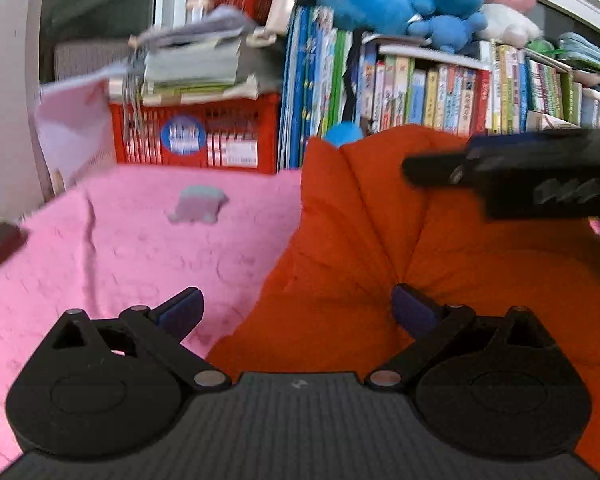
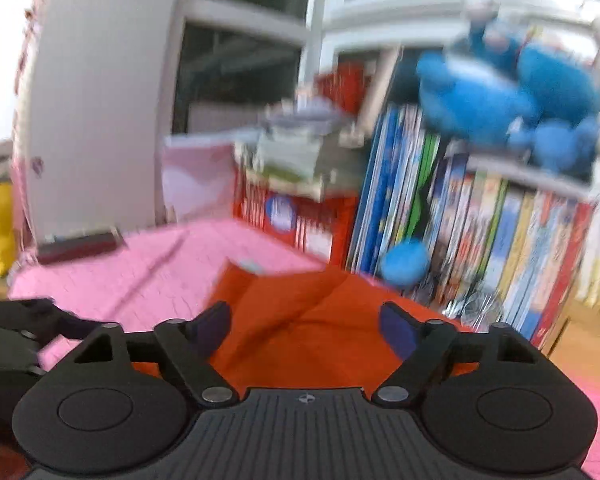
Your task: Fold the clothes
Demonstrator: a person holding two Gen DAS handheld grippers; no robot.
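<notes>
Both tools, left (image 1: 298,312) and right (image 2: 304,328), gape wide, empty, over the orange garment (image 1: 360,240).

Ahead of the matt black plastic left gripper (image 1: 296,312), with its dull metal pivot pins, the orange garment (image 1: 380,248) was soft matt cloth, lying on a pink blanket (image 1: 120,248) of fuzzy, embossed fabric.

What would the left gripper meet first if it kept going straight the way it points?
Most likely the orange garment: the left gripper stands open, angled down over its bunched folds near the edge with the pink blanket. How far above the cloth it is cannot be told from this view.
</notes>
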